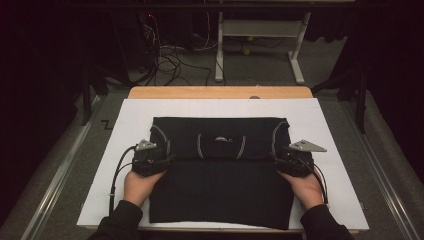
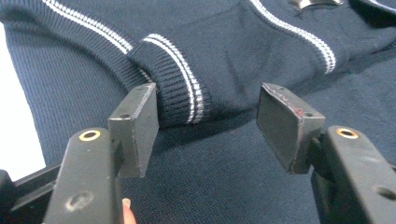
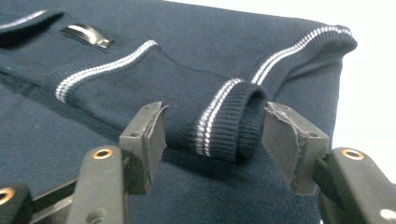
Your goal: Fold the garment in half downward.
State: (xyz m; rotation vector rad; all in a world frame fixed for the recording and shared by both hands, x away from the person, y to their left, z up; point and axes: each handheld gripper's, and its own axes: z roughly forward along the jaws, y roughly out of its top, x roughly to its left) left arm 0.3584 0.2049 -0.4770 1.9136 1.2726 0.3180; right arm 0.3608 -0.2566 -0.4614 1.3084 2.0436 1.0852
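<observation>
Only one legible mark: a black "Z"-like sign (image 1: 106,124) drawn on the white sheet (image 1: 130,125), near its far left corner. A small metal tag (image 3: 87,35) sits on the navy sweater (image 1: 220,185), but any lettering on it is too blurred to read.

High view is dim overall; bkgd and both sides nearly black. The white sheet (image 1: 330,130) is the brightest area, lit from above, no glare. The dark sweater (image 1: 220,175) loses detail there, reads almost black. Both gripper views are brighter: knit ribbing sharp, white bkgd blown out at the edges, jaw bases at the bottom soft, slightly out of focus.
</observation>
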